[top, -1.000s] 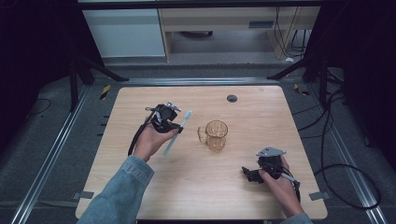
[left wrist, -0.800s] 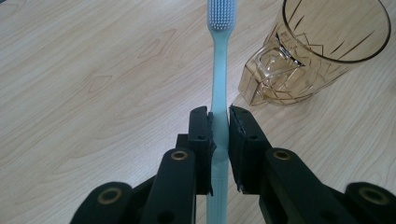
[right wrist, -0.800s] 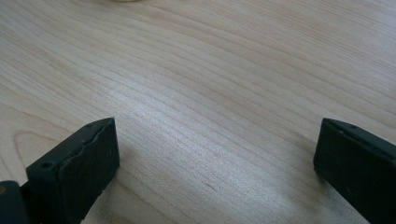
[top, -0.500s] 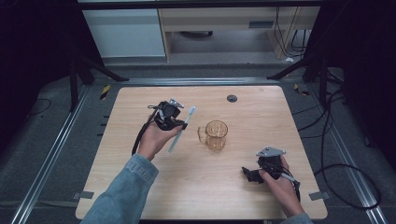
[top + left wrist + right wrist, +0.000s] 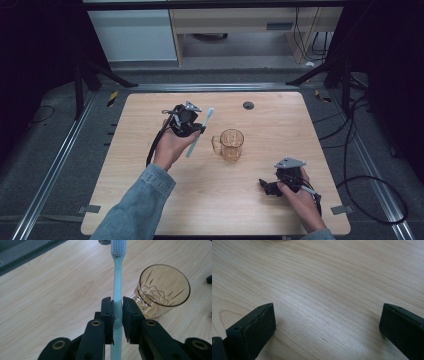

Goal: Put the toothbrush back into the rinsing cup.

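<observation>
- Up over the desk (image 5: 150, 200), the left claw (image 5: 117, 312) has its jaws clamped on the handle of a light blue toothbrush (image 5: 117, 287), bristle end pointing away from the hand.
- Just beside the toothbrush stands an amber glass mug (image 5: 231, 144), upright and apart from it.
- Near the desk's right front corner, the right claw (image 5: 327, 325) rests low with jaws spread wide, holding nothing.

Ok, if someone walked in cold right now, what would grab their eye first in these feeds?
Probably the pale blue toothbrush clamped upright in the left claw, bristles at the far end, held above the table left of centre. Next, the amber cut-glass mug standing mid-table, just right of the brush. The right claw sits wide open, low over bare wood near the table's front right corner.
</observation>
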Demonstrator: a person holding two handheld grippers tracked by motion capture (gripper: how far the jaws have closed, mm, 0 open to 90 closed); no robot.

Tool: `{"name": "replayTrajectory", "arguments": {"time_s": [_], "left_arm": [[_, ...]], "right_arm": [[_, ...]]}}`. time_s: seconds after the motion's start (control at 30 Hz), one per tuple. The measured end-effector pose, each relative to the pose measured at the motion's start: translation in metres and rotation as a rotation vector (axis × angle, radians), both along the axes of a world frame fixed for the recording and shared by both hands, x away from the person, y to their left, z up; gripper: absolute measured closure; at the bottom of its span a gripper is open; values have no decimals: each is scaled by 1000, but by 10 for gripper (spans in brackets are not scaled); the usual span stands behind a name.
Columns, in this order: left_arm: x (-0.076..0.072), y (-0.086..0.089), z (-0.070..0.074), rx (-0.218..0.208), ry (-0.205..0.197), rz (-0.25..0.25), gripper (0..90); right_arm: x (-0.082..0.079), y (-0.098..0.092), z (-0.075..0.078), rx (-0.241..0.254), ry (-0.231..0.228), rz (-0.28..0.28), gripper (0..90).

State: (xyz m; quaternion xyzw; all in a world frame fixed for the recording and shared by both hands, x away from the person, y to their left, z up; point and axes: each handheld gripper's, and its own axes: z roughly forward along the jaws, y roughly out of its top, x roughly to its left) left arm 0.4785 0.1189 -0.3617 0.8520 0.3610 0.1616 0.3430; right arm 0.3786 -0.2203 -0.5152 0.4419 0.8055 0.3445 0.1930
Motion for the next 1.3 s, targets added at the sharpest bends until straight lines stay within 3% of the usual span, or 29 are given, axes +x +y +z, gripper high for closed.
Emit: {"name": "replayTrajectory", "arguments": {"time_s": [0.23,0.33,0.73,0.83,0.87,0.97,1.23,1.3], "left_arm": [[1,-6,2,-25,-40,13,789],[0,-11,4,-51,-94,32,789],[0,-17,5,-112,-152,54,789],[2,-17,4,-148,-181,79,789],[2,-17,5,-178,-206,91,789],[1,-18,5,-200,-232,92,789],[-3,-20,6,-213,-258,82,789],[-3,-20,6,-245,-270,88,789]], "right_arm": [[0,0,0,1,2,-1,9],[0,0,0,1,2,-1,9],[0,0,0,-1,0,3,9],[0,0,0,-1,0,4,9],[0,0,0,-1,0,5,9],[0,0,0,0,1,5,8],[0,0,0,0,1,7,7],[0,0,0,0,0,9,8]]}}
